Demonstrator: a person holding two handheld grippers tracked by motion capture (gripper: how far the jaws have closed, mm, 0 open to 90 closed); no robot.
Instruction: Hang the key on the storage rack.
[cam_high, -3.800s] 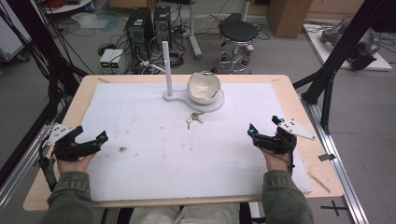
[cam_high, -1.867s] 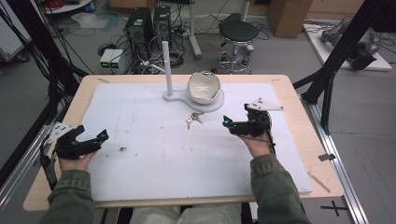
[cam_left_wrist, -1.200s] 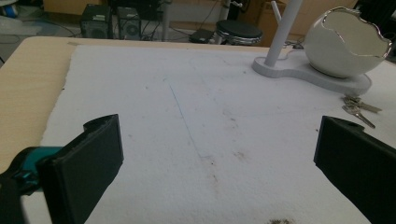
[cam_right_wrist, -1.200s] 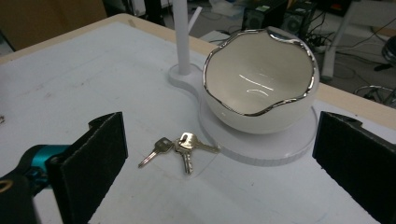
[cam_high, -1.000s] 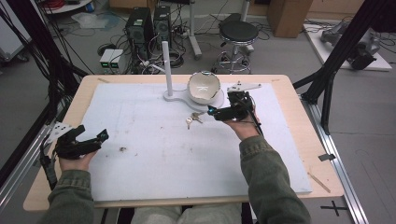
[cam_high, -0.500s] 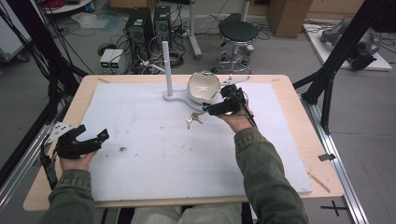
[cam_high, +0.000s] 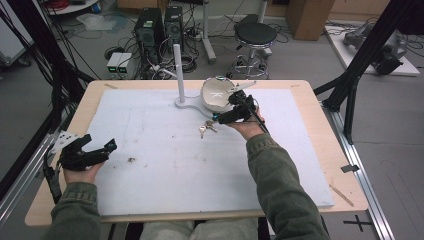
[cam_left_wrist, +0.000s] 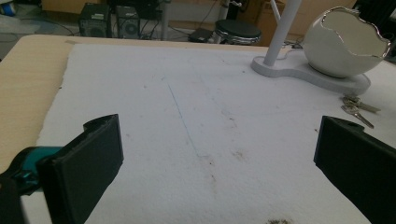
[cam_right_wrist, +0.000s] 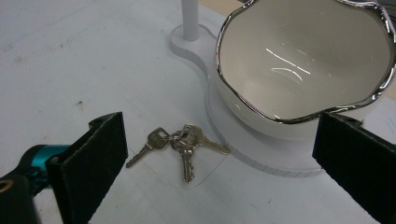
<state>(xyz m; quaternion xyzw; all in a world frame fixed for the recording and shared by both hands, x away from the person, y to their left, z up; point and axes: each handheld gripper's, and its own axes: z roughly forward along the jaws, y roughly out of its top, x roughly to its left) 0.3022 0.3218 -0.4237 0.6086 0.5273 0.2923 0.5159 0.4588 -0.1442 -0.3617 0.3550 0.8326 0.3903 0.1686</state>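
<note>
A bunch of silver keys (cam_high: 205, 128) lies on the white mat just in front of a white egg-shaped bowl (cam_high: 216, 93) with a silver rim. My right gripper (cam_high: 225, 116) hovers open right beside and above the keys, close to the bowl. In the right gripper view the keys (cam_right_wrist: 180, 142) lie between the wide-apart jaws of the right gripper (cam_right_wrist: 219, 168), and the bowl (cam_right_wrist: 299, 60) looks empty. My left gripper (cam_high: 100, 143) rests open at the mat's left edge, holding nothing. The left gripper view has the left gripper (cam_left_wrist: 219, 177), the bowl (cam_left_wrist: 348, 42) and the keys (cam_left_wrist: 356, 107) far right.
The bowl sits on a flat white base with an upright white post (cam_high: 178, 75). The white mat (cam_high: 150, 170) covers most of the wooden table (cam_high: 330, 130). A small dark speck (cam_high: 131, 160) lies near the left gripper. Stool, computers and cables stand beyond the table.
My right gripper has travelled from the table's right front forward and left to the keys by the bowl. The left gripper has stayed put.
</note>
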